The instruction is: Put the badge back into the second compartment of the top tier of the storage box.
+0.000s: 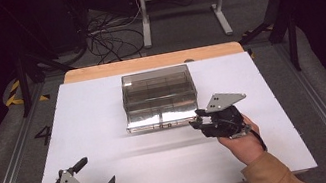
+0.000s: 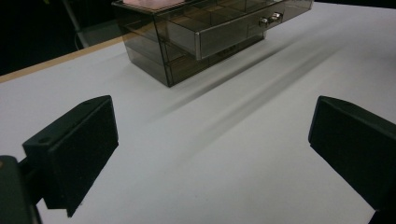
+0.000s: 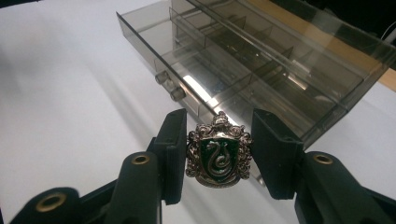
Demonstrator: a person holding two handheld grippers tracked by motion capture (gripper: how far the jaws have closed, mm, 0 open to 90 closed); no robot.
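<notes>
Dark room beyond, cables on the floor and a pale frame stand at the back. White counter (image 1: pixel 107 132) with a wooden strip along its far edge.

Landmark: one smoky clear drawer box (image 1: pixel 159 94), standing at the middle of the counter toward the far side. One of its drawers (image 3: pixel 187 79) is pulled out toward the person; two small round knobs (image 3: pixel 170 85) sit side by side on its front. Dividers split the drawer into compartments; exact count not readable.

Left of the box and well nearer the person: left tool (image 1: pixel 97 176), at the counter's near edge, held low by a hand at the bottom of the high view. It lies roughly level, pointing toward the right. Its two jaws stand wide apart with bare counter between them; nothing held. In the left gripper view the box sits well off, beyond the jaws.

Right of the box, just beside its near right corner: right tool (image 1: pixel 195 119), carried by a hand (image 1: pixel 241 146) in a tan sleeve that comes up from the near edge. Forearm angled up and leftward, tool pointing left at the open drawer's front. Grey three-cornered plate on top.

Its jaws are clamped on one metal crest badge (image 3: pixel 218 156): green shield, silver snake, ornate silver border. Badge upright between the pads, lifted clear of the counter, just in front of the open drawer.
</notes>
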